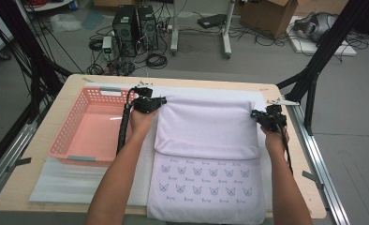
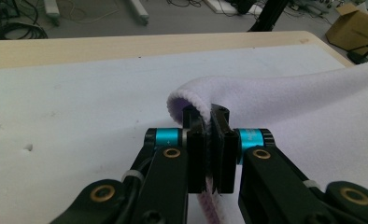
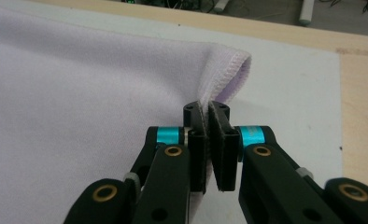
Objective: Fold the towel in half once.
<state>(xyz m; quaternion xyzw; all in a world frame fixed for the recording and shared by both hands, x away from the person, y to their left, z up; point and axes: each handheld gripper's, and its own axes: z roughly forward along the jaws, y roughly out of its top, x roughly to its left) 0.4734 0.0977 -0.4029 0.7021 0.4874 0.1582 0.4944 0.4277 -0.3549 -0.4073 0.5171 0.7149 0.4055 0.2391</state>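
Note:
A pale lilac towel (image 1: 206, 129) lies on the white mat, its near half printed with small blue cat faces and its far half folded back toward me. My left gripper (image 1: 163, 100) is shut on the towel's left corner (image 2: 191, 100), the hem pinched between the pads. On the other side, my right gripper (image 1: 254, 114) is shut on the right corner (image 3: 229, 70). Both corners are lifted a little off the mat, with the fold edge stretched between them.
A pink plastic basket (image 1: 86, 126) stands at the left of the table, close to my left forearm. The white foam mat (image 1: 61, 180) covers the wooden tabletop (image 1: 42, 136). Black frame posts rise at both sides; computers and cables lie on the floor beyond.

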